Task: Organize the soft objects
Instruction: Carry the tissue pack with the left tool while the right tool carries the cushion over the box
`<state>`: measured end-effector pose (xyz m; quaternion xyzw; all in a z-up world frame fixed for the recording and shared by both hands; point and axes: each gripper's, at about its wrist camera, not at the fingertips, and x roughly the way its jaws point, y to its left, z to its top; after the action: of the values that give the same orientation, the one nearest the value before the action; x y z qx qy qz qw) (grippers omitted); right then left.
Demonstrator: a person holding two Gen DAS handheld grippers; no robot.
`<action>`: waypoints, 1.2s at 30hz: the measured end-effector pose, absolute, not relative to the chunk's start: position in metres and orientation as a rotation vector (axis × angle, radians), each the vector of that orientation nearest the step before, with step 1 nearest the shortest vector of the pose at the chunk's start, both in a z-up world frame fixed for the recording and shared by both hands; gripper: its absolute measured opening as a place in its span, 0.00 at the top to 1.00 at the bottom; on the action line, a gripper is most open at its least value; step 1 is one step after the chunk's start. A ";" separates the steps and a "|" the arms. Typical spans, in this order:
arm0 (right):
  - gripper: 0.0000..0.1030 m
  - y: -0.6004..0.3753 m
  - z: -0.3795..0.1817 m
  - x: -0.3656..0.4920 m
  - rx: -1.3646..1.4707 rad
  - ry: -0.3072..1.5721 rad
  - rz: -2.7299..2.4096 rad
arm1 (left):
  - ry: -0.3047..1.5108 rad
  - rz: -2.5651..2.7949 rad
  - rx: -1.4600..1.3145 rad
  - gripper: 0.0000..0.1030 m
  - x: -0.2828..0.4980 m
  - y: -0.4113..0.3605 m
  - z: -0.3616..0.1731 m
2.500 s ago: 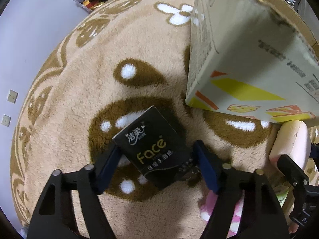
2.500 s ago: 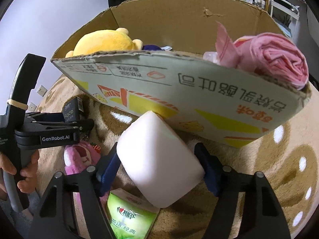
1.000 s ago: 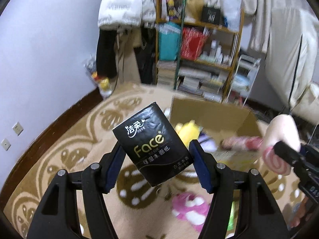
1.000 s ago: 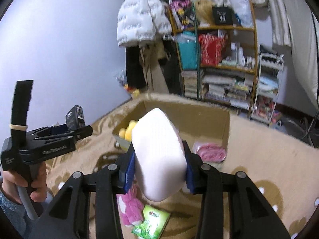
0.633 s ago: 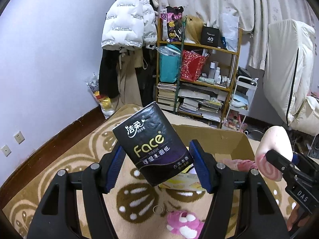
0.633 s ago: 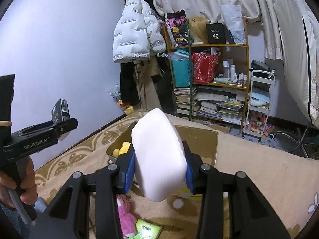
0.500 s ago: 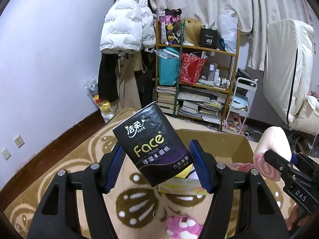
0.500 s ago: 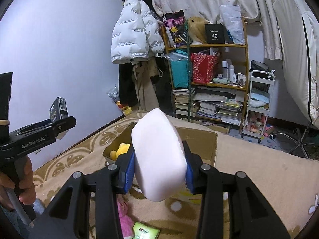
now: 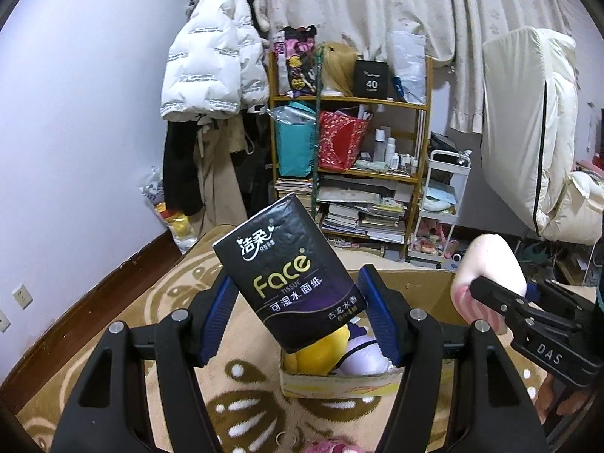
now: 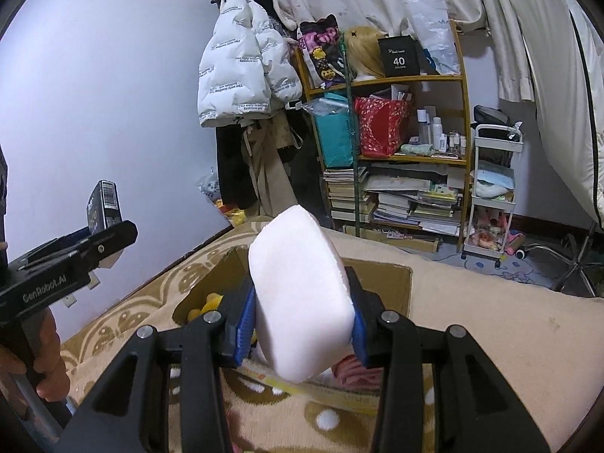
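cardboard box (image 9: pixel 407 379) interior mostly hidden by tissue pack (image 9: pixel 288 275), pink plush (image 9: pixel 332 447) cut off

We are in a lived-in room of a home, most likely a bedroom. At the far wall a wooden shelf unit (image 9: pixel 349 158) holds stacked books, gift bags and small bottles; a white puffer jacket (image 9: pixel 211 71) hangs to its left over darker clothes. Pale curtains (image 9: pixel 377 3) cover the far wall, and a small white trolley (image 10: pixel 494 192) stands right of the shelves. A tan patterned rug (image 9: pixel 158 324) covers the near floor, bearing an open cardboard box (image 9: pixel 415 283) of plush toys.
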<state>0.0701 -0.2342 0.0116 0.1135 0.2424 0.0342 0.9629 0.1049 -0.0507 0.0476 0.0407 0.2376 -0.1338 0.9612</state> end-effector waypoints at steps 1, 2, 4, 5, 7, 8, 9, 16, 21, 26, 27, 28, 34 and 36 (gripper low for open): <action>0.57 -0.235 0.011 0.073 0.231 0.492 0.069 | 0.484 -0.276 0.086 0.37 0.107 -0.053 0.046; 0.57 -0.236 0.011 0.073 0.232 0.493 0.069 | 0.486 -0.281 0.087 0.37 0.108 -0.055 0.043; 0.56 -0.238 0.008 0.076 0.239 0.496 0.067 | 0.493 -0.291 0.090 0.37 0.110 -0.057 0.039; 0.56 -0.240 0.007 0.078 0.245 0.497 0.066 | 0.497 -0.295 0.096 0.37 0.112 -0.059 0.037; 0.55 -0.243 0.003 0.081 0.263 0.502 0.065 | 0.504 -0.295 0.112 0.37 0.114 -0.063 0.032; 0.55 -0.246 0.000 0.083 0.273 0.507 0.065 | 0.510 -0.293 0.122 0.37 0.115 -0.065 0.029; 0.54 -0.247 -0.002 0.085 0.281 0.510 0.064 | 0.519 -0.287 0.131 0.37 0.117 -0.067 0.025; 0.53 -0.253 -0.018 0.093 0.328 0.541 0.073 | 0.575 -0.304 0.142 0.37 0.128 -0.074 0.008; 0.48 -0.252 -0.027 0.097 0.331 0.566 0.078 | 0.595 -0.324 0.142 0.37 0.131 -0.077 0.001; 0.47 -0.255 -0.035 0.099 0.353 0.587 0.076 | 0.639 -0.351 0.135 0.36 0.138 -0.080 -0.005; 0.46 -0.256 -0.036 0.099 0.358 0.589 0.076 | 0.646 -0.353 0.130 0.36 0.138 -0.080 -0.007; 0.45 -0.257 -0.036 0.100 0.361 0.590 0.075 | 0.654 -0.353 0.127 0.36 0.139 -0.080 -0.008; 0.41 -0.258 -0.041 0.101 0.386 0.595 0.078 | 0.692 -0.331 0.132 0.32 0.146 -0.081 -0.019; 0.39 -0.258 -0.042 0.102 0.385 0.599 0.076 | 0.703 -0.330 0.123 0.26 0.147 -0.080 -0.022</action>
<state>0.1020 -0.2579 -0.0423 0.1884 0.2934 0.0372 0.9365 0.1475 -0.0799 -0.0222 0.0601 0.3425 -0.1609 0.9237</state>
